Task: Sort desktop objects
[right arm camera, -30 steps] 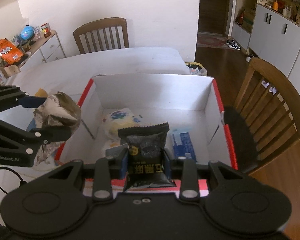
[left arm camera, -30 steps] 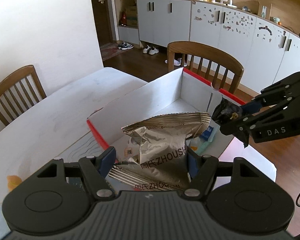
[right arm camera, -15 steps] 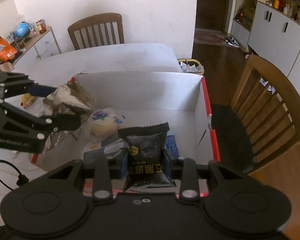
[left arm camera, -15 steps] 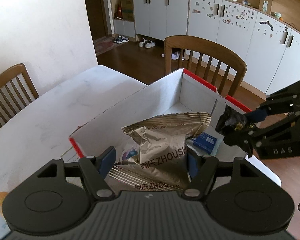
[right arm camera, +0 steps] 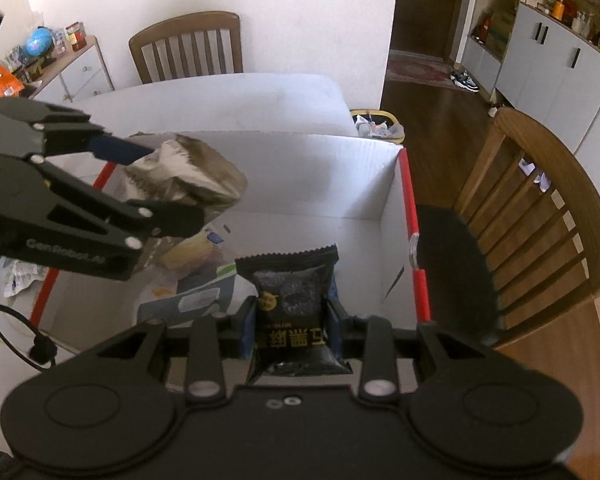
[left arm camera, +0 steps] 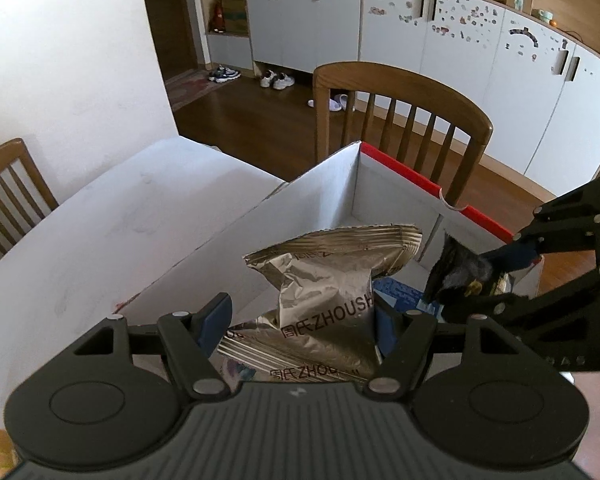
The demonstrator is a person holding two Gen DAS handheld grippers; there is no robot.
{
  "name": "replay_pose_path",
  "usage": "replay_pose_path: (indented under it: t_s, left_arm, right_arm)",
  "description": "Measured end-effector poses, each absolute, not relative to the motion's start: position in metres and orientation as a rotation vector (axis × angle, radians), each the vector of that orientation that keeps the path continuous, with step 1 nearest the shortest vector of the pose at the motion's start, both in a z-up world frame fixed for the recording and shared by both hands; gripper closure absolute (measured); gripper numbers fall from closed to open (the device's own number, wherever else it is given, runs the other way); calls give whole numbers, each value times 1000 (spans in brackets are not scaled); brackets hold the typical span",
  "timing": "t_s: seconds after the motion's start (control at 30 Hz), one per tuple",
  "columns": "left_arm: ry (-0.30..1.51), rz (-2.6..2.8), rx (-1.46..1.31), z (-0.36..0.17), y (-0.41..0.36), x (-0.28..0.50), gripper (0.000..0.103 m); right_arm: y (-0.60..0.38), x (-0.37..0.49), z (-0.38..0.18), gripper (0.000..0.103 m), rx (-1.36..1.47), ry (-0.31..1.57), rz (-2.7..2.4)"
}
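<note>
While both claws grip snacks, left claw (left arm camera: pixel 300 320) silver packet (left arm camera: pixel 324 280), right claw (right arm camera: pixel 292 320) black packet (right arm camera: pixel 292 300), white box (right arm camera: pixel 320 172) holding pouches.

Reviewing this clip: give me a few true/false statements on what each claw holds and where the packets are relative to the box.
1. The left claw is shut on a silver snack packet. True.
2. The right claw is open and holds nothing. False: it is shut on a black snack packet.
3. Both packets are held above the open white box with red edges. True.
4. The box holds nothing. False: a yellow packet and a blue carton lie inside.
5. A wooden chair stands beside the box. True.
</note>
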State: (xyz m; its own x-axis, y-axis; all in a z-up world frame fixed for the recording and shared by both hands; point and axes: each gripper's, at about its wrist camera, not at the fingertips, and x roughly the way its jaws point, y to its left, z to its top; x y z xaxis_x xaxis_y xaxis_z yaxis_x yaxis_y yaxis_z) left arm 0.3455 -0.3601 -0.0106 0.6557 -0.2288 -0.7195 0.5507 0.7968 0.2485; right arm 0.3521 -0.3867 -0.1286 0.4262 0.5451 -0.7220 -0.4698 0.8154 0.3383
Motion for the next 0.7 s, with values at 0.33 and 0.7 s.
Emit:
replay_pose_path:
  t_s: [0.33, 0.7]
  left_arm:
    - [799, -477, 476, -30, -371, 379, 32]
    - [819, -479, 548, -49, -382, 401, 32]
  right_arm:
    - [-377, 373, -142, 69, 24, 977, 644]
    - [-365, 385, -165, 69, 2, 1038, 660]
